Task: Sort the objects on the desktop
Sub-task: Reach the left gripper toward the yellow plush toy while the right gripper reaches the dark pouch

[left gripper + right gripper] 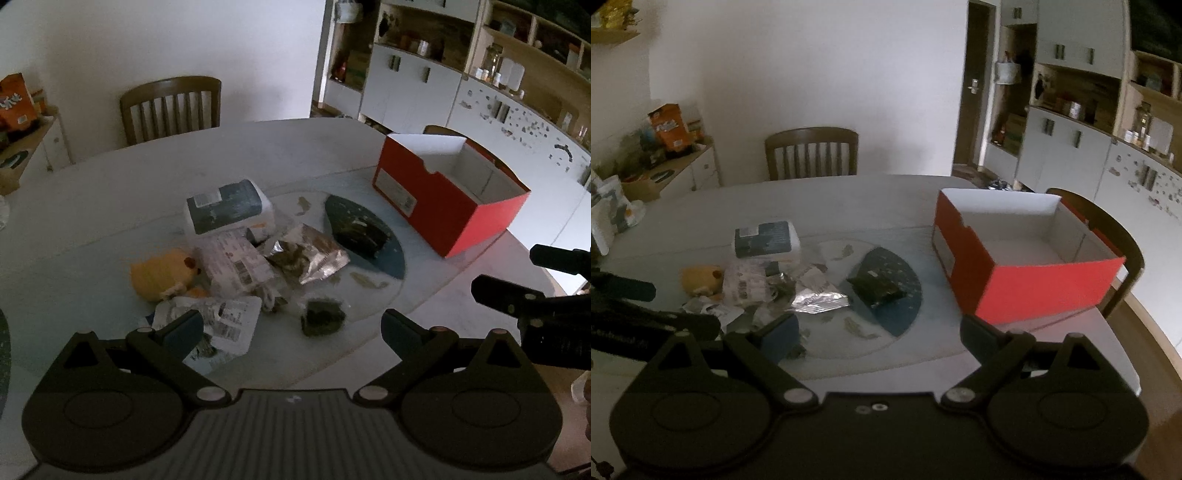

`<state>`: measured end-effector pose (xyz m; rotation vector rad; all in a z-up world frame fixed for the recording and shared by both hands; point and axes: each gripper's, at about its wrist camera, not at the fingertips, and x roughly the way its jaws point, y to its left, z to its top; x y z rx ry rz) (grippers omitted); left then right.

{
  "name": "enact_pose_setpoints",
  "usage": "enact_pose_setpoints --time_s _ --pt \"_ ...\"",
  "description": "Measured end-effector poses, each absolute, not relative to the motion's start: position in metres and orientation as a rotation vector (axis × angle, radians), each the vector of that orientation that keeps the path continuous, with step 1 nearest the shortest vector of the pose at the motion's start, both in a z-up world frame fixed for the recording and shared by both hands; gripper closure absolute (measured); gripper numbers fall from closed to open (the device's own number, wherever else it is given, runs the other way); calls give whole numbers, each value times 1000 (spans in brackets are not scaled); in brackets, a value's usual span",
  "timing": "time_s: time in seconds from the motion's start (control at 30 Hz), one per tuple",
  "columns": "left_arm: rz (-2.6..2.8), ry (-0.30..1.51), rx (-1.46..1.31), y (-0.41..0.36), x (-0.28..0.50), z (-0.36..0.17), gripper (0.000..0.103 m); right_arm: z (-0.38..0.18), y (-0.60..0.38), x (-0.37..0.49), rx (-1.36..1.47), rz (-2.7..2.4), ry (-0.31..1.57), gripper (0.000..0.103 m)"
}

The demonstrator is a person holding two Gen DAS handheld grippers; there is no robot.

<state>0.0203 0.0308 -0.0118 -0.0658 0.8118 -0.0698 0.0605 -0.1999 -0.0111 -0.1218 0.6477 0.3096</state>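
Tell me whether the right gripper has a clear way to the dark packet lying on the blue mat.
Probably yes. The right gripper is open and empty, and the dark packet lies uncovered on the blue mat just ahead of its fingers, with nothing between; the red box stands off to the side.

A wooden chair (pixel 812 152) with a slatted back stands at the far side of the table, against a plain white wall (pixel 812 66). A second wooden chair (pixel 1115 240) stands at the table's right side. A low white cabinet (pixel 698 168) at left carries an orange snack bag (pixel 669 127) and other clutter too dim to identify. At right, white cupboards (pixel 413 86) with open wooden shelves (pixel 517 48) hold jars and containers. A dark door (pixel 973 85) with a metal handle stands beyond the wall's corner.
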Motion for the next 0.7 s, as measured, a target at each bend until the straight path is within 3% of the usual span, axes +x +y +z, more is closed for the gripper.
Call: enact_pose_setpoints --time_s 0.7 --pt "186 774 -110 75 72 -42 1 -53 -193 153 -155 435 684 10"
